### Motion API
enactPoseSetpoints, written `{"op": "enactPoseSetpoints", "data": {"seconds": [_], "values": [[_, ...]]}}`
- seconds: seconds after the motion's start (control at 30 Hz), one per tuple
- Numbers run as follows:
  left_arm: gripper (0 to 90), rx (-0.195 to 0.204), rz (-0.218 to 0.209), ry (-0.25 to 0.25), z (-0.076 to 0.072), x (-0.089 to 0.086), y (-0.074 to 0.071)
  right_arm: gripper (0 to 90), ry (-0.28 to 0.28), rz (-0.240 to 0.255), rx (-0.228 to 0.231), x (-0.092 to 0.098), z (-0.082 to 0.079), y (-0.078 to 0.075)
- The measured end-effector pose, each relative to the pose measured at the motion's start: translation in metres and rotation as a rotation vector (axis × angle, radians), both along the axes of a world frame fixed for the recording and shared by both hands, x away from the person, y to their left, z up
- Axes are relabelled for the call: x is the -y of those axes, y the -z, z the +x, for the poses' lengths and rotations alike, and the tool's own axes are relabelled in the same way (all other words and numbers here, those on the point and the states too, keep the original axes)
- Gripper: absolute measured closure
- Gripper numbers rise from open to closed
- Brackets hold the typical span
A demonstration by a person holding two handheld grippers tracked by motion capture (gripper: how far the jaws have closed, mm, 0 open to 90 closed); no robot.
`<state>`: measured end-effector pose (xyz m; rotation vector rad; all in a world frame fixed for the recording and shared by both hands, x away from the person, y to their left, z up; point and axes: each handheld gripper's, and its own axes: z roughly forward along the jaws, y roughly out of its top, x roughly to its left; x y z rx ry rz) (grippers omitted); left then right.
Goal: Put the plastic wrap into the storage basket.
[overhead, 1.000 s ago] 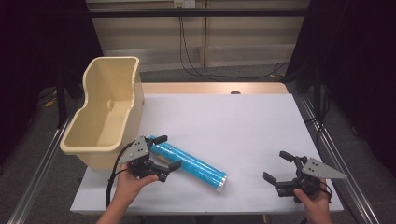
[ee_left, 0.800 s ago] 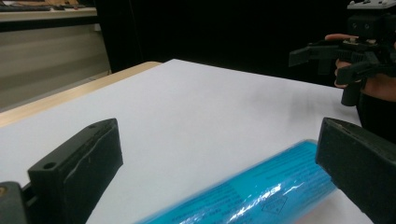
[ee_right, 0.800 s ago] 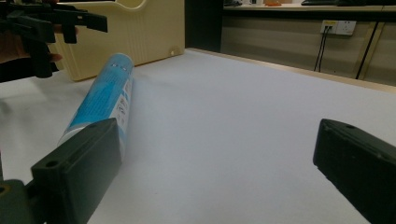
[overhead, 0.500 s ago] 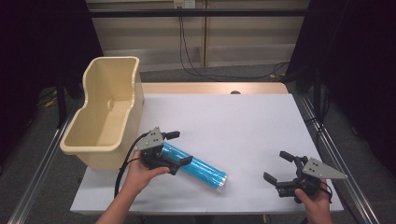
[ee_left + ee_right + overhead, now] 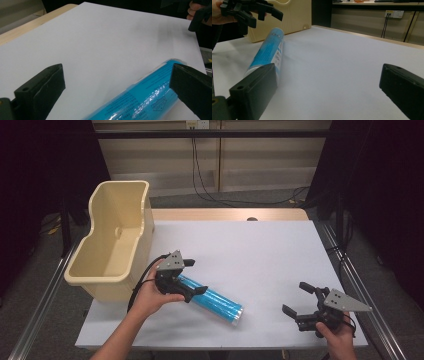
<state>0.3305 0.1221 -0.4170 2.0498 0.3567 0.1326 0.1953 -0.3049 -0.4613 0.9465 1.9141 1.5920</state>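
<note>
on the table [image 5: 260,250], beside the bin [image 5: 112,240], the left gripper [image 5: 190,279] straddles the blue tube [image 5: 212,300], jaws wide, probably not touching; next, close. right gripper [image 5: 300,300] idles open, empty.

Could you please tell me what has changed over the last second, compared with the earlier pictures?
The left gripper moved right along the blue tube, its jaws open over the tube's near end, not yet gripping. The tube, the beige bin and the open right gripper stayed put.
</note>
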Motion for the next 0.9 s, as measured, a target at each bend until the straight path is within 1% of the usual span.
{"op": "enactPoseSetpoints", "data": {"seconds": [0.03,0.07,0.1,0.17,0.2,0.27,0.33,0.4,0.43,0.47,0.53,0.57,0.6,0.67,0.77,0.9], "values": [[0.0,0.002,0.020,0.007,0.001,0.001,0.000,1.0,-0.001,0.000,0.000,0.000,0.000,0.000],[0.0,0.012,0.060,0.019,0.002,0.003,-0.001,1.0,-0.002,-0.002,0.001,0.000,0.000,0.000],[0.0,0.008,0.086,0.031,0.002,0.004,-0.001,1.0,-0.002,-0.002,0.001,0.000,0.000,0.000],[0.0,0.002,0.103,0.044,0.003,0.007,0.000,1.0,-0.002,-0.003,0.000,0.000,0.000,0.000],[0.2,-0.005,0.126,0.053,0.004,0.008,0.000,1.0,-0.001,-0.003,0.000,0.000,0.000,0.000],[0.8,-0.001,0.174,0.070,0.005,0.010,0.000,1.0,-0.001,-0.001,-0.001,0.001,0.000,0.000],[1.3,-0.006,0.226,0.093,0.007,0.013,-0.001,1.0,-0.001,-0.001,-0.002,0.001,0.000,0.000],[1.7,-0.020,0.253,0.104,0.009,0.015,-0.002,1.0,-0.001,-0.002,0.000,0.001,0.000,0.000],[2.0,-0.013,0.275,0.109,0.010,0.016,-0.002,1.0,-0.001,-0.002,0.001,0.001,0.000,0.000],[2.2,-0.016,0.294,0.112,0.011,0.018,-0.002,1.0,-0.002,-0.002,0.001,0.001,0.000,0.000],[2.5,-0.016,0.322,0.124,0.012,0.020,-0.003,1.0,-0.002,-0.002,-0.001,0.001,0.000,0.000],[2.8,-0.016,0.322,0.124,0.012,0.020,-0.003,1.0,-0.002,-0.002,-0.001,0.001,0.000,0.000],[3.3,-0.017,0.353,0.146,0.013,0.022,-0.003,1.1,-0.002,-0.002,-0.002,0.002,0.000,0.000],[3.8,-0.019,0.382,0.157,0.013,0.024,-0.004,1.1,-0.004,-0.004,0.001,0.002,0.000,0.000],[4.3,-0.031,0.405,0.170,0.015,0.026,-0.005,1.1,-0.006,-0.003,-0.004,0.002,0.000,0.000],[4.5,-0.027,0.469,0.208,0.015,0.029,-0.004,1.1,-0.009,-0.003,-0.005,0.001,0.000,0.000]]}}
